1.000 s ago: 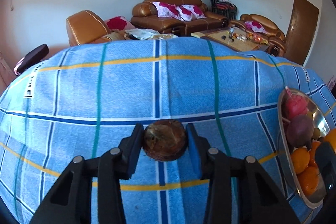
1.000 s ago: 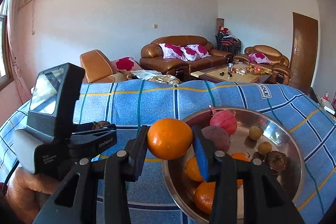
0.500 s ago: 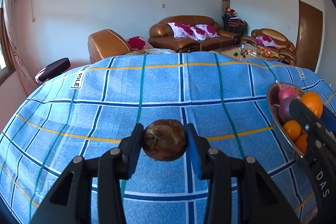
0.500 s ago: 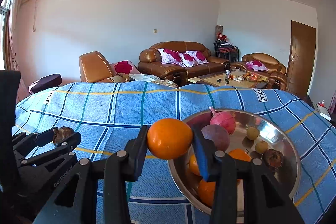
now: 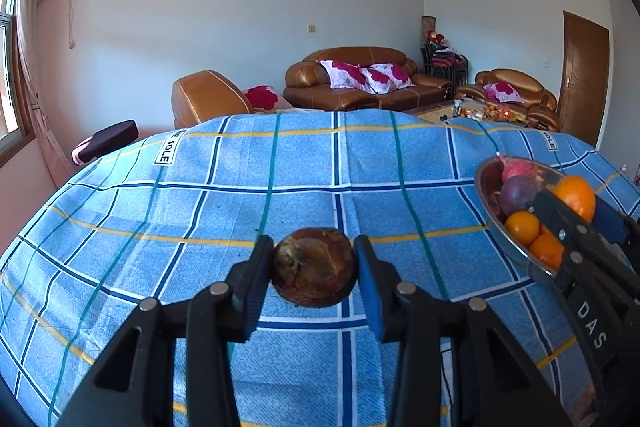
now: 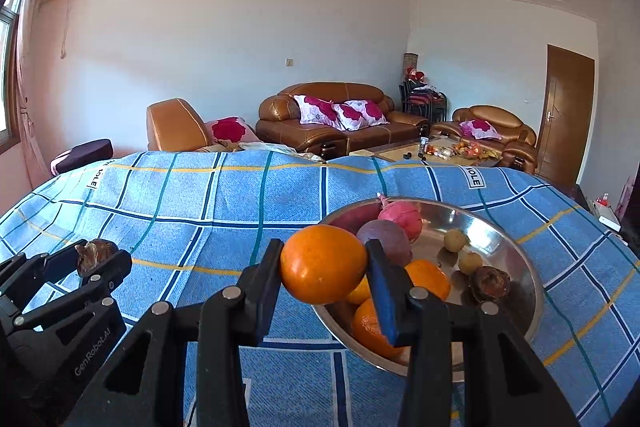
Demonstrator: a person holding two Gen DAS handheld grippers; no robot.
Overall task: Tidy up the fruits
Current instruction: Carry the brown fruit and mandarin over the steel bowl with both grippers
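Note:
My left gripper [image 5: 315, 271] is shut on a brown wrinkled fruit [image 5: 314, 266] and holds it above the blue checked cloth [image 5: 240, 211]. It also shows in the right wrist view [image 6: 96, 257], at the left. My right gripper [image 6: 324, 269] is shut on an orange [image 6: 323, 269] above the near left rim of the steel bowl [image 6: 516, 267]. The bowl holds several oranges [image 6: 428, 279], a purple fruit [image 6: 385, 235], a pink fruit [image 6: 401, 219], two small tan fruits [image 6: 454, 239] and a brown fruit [image 6: 490, 281]. In the left wrist view the bowl [image 5: 490, 219] is at the right.
The cloth-covered table ends at its far edge [image 6: 280, 157]. Beyond it are brown leather sofas [image 6: 340, 123], an armchair [image 6: 176, 125] and a coffee table [image 6: 432, 151]. A door [image 6: 568, 111] is at the far right.
Both grippers have risen and tilted up, each still holding its fruit. The left gripper sits farther from the bowl in the right wrist view.

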